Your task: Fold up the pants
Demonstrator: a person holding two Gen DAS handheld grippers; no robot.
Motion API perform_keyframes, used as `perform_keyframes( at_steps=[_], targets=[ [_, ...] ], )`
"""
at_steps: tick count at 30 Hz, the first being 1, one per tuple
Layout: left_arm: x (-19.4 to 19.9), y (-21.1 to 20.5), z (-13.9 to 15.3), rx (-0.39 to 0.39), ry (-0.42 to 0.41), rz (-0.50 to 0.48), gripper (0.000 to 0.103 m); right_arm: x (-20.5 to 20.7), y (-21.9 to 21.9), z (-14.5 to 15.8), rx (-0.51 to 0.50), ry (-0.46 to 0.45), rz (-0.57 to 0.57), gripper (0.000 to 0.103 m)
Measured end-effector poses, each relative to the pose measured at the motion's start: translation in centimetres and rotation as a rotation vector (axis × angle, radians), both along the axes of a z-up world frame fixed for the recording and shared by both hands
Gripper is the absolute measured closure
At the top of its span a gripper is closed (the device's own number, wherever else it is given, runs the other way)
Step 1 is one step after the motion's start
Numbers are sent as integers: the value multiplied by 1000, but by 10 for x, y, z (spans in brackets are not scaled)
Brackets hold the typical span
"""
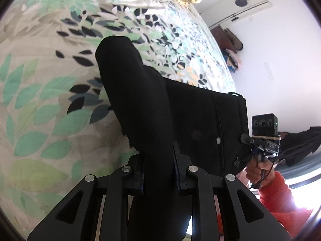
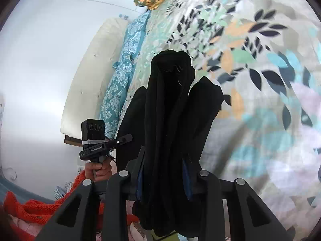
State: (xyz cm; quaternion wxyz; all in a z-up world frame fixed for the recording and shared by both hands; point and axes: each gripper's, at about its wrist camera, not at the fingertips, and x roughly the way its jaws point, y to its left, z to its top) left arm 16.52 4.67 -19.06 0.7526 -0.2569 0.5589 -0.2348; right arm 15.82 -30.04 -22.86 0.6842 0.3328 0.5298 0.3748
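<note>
Black pants (image 1: 152,108) held above the leaf-print bed (image 1: 40,92) | left gripper (image 1: 158,172) and right gripper (image 2: 164,178) each clamped on bunched cloth | advice: keep tension even, lower flat.

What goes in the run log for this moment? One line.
left gripper: shut on black pants | right gripper: shut on pants | pants lifted above leaf-print bedspread
</note>
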Motion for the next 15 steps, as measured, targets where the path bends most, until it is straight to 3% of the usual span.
perform_keyframes(
  at_steps=[4,8,10,12,13,15],
  targets=[
    [37,6,25,36,-70,31,83,44,15,26,-27,-67,11,72],
    [78,11,37,105,-130,75,82,95,20,28,-68,-104,-28,72],
    [95,5,28,212,-146,93,76,116,21,14,-129,-91,-54,72],
    [104,1,7,371,-101,134,58,130,23,-4,-280,-52,-95,68],
    [104,0,-4,456,-74,147,57,131,21,-14,-365,-30,-112,66],
    [94,1,-13,545,-68,153,52,122,12,-21,-492,-29,-179,60]
  ],
)
